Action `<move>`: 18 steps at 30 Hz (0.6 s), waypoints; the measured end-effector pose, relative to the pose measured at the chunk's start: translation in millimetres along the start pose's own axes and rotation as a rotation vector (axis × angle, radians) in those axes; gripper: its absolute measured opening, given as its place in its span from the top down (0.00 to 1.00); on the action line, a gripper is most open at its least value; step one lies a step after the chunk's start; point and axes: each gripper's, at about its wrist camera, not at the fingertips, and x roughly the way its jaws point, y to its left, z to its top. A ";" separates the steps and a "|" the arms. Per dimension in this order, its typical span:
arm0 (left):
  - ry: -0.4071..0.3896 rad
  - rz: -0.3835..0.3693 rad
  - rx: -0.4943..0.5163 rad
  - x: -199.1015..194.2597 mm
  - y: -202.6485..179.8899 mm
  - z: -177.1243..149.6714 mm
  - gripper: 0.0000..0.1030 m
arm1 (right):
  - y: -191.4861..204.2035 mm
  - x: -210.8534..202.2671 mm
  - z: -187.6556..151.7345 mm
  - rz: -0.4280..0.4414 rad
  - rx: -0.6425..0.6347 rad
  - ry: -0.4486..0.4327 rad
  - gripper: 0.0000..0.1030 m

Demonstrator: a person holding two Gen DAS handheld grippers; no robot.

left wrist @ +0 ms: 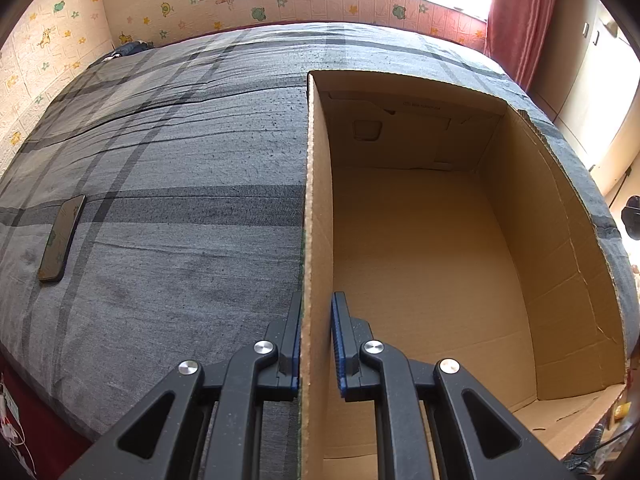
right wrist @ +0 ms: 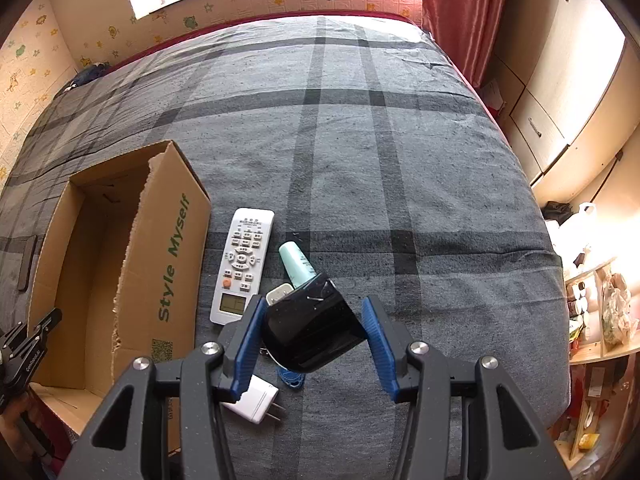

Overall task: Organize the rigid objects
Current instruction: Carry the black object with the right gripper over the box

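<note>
- The left gripper (left wrist: 316,344) was clamped on the near part of the cardboard box's left wall (left wrist: 316,200), one blue pad on each face of the board; most likely this steadied the box on the soft bedding while the other hand loaded it.
- The cardboard box (right wrist: 160,248) lay open-topped on the bed, nothing visible on the stretch of floor in view, its right wall torn ragged along the top edge and printed "Style Myself" in green on the outside.
- The right gripper (right wrist: 314,336) was closed on a glossy black rounded object (right wrist: 312,332), perhaps a small case or holder, held clear above the bedding to the right of the box; the blue pads sat against its two sides, the jaws partly apart because the object is wide.
- That object, judged the one in hand for sorting, had not yet reached the box.
- Just right of the box lay a white remote control (right wrist: 242,268), roughly parallel to the printed wall.
- Farther right of the box, beyond the remote, lay a pale green tube (right wrist: 296,264) and a small white item (right wrist: 278,294) partly hidden under the black object.
- Near the box's front right corner lay a white plug adapter (right wrist: 256,398), prongs pointing away from the box, and a blue tag (right wrist: 294,378) beside it.
- Left of the box, well apart, a dark phone (left wrist: 62,238) lay flat.
- The surface was a grey plaid bedsheet (right wrist: 400,160), soft and wrinkled, so the box could slide or sag.
- Beyond the box stood a cartoon-papered wall (left wrist: 280,4), a bright window, a red curtain (right wrist: 452,12) and pale cupboards.
</note>
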 end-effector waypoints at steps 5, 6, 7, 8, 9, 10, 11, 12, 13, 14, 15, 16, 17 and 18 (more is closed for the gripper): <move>0.000 0.002 0.005 -0.3 -0.4 0.3 0.87 | 36.3 -16.8 13.0 0.041 -0.081 -0.017 0.49; 0.000 0.001 0.004 -0.2 -0.1 0.4 0.87 | 44.5 -18.9 15.8 0.047 -0.101 -0.022 0.49; 0.001 0.000 0.003 0.1 -0.1 0.3 0.87 | 52.3 -20.7 18.4 0.052 -0.120 -0.024 0.49; 0.001 0.000 0.004 0.1 -0.1 0.4 0.87 | 59.9 -22.4 20.1 0.060 -0.136 -0.026 0.49; 0.001 0.001 0.005 0.0 -0.2 0.4 0.87 | 66.2 -23.8 22.2 0.071 -0.150 -0.028 0.49; 0.001 0.001 0.006 0.0 -0.4 0.4 0.87 | 72.4 -25.3 23.9 0.081 -0.163 -0.031 0.49; 0.001 0.002 0.007 0.1 -0.6 0.3 0.87 | 78.5 -26.8 25.4 0.090 -0.175 -0.033 0.49; 0.001 0.003 0.007 0.2 -0.7 0.3 0.87 | 84.7 -28.5 26.8 0.098 -0.187 -0.036 0.49; 0.000 0.003 0.005 0.2 -0.9 0.1 0.87 | 90.3 -29.7 28.1 0.107 -0.196 -0.040 0.49; 0.001 0.002 0.004 0.3 -0.9 0.0 0.87 | 95.9 -30.6 29.3 0.116 -0.207 -0.043 0.49; 0.001 0.003 0.005 0.4 -1.3 0.0 0.87 | 101.5 -31.5 30.4 0.124 -0.216 -0.045 0.49; 0.001 0.004 0.006 0.4 -1.4 -0.2 0.87 | 107.0 -31.9 31.4 0.134 -0.225 -0.045 0.49; 0.001 0.004 0.005 0.4 -1.5 -0.1 0.87 | 112.3 -31.8 32.3 0.143 -0.233 -0.045 0.49; 0.001 0.004 0.006 0.3 -1.7 -0.2 0.87 | 117.9 -31.5 33.3 0.150 -0.241 -0.047 0.49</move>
